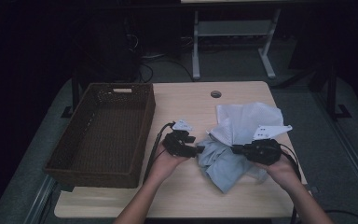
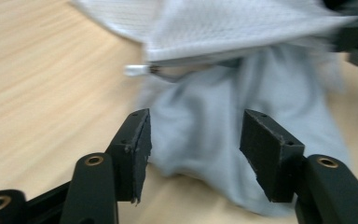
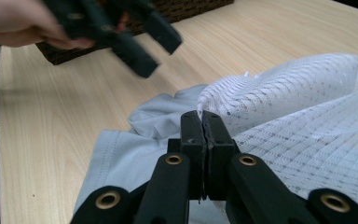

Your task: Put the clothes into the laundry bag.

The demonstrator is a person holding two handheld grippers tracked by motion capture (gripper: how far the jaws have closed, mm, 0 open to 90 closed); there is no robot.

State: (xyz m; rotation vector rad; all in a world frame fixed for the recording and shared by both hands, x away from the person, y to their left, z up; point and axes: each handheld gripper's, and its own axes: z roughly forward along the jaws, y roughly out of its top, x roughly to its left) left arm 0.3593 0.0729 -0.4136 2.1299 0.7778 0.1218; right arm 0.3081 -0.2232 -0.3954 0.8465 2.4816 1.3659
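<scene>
Pale grey cloth [image 1: 223, 163] lies crumpled right of centre in the high view, a white mesh bag [image 1: 247, 122] on it, a wicker basket [image 1: 107, 135] at left. Both grippers meet at the cloth.

In the left gripper view, the left gripper [image 2: 193, 140] stands wide open before the grey fold [image 2: 200, 135]; pushing deeper before closing would likely catch more than an edge.

In the right gripper view, the right gripper [image 3: 201, 122] is pressed closed; whether fabric sits between its jaws I cannot tell. The other gripper [image 3: 121, 32] is blurred at upper left.
</scene>
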